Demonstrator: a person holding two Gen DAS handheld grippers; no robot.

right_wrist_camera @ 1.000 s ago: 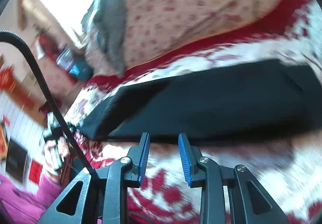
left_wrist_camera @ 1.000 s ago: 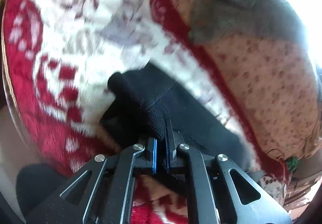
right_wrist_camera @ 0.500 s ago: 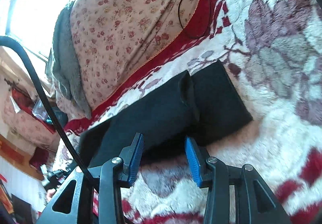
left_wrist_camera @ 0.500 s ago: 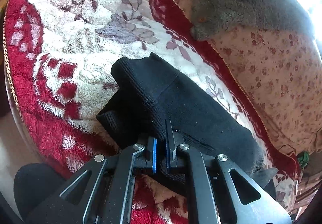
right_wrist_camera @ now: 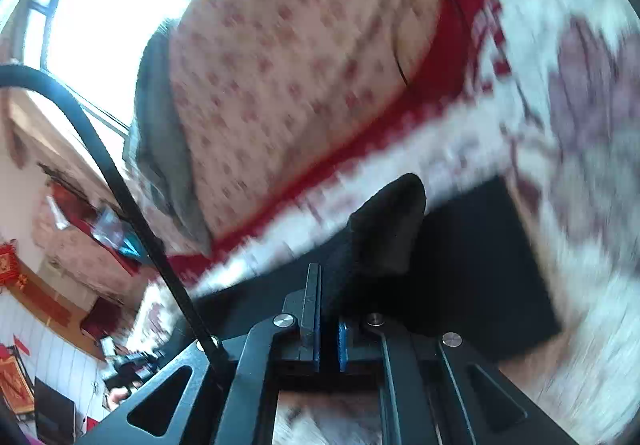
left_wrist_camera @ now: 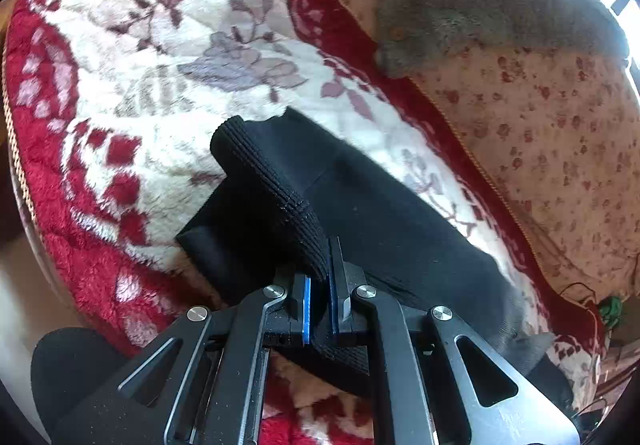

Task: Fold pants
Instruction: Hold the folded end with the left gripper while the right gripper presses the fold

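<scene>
In the left wrist view the black pants [left_wrist_camera: 392, 229] lie across the middle and lower right of the frame on a plush red-and-white floral blanket [left_wrist_camera: 132, 85], with a ribbed band folded over on top and running down to the bottom centre. There the left gripper [left_wrist_camera: 318, 301] has its blue-padded fingers [left_wrist_camera: 306, 305] nearly closed, pinching that ribbed edge between them. In the upper right a grey knitted garment [left_wrist_camera: 492, 1] rests on a beige flower-print cover [left_wrist_camera: 560, 149], which meets the blanket along a red border. The right wrist view is smeared by motion blur — detail is poor. Still, the right gripper [right_wrist_camera: 329, 329] at the bottom centre shows its fingers [right_wrist_camera: 343, 343] drawn close together with dark cloth of the pants [right_wrist_camera: 480, 265] rising from between them into a bunched peak at mid-frame, so it appears clamped on the fabric. The rest of the pants spreads to the right of that peak as a flat dark panel on the blanket [right_wrist_camera: 580, 125]. A black cable [right_wrist_camera: 116, 181] arcs down the left side, and a bright window [right_wrist_camera: 104, 5] fills the upper left.
</scene>
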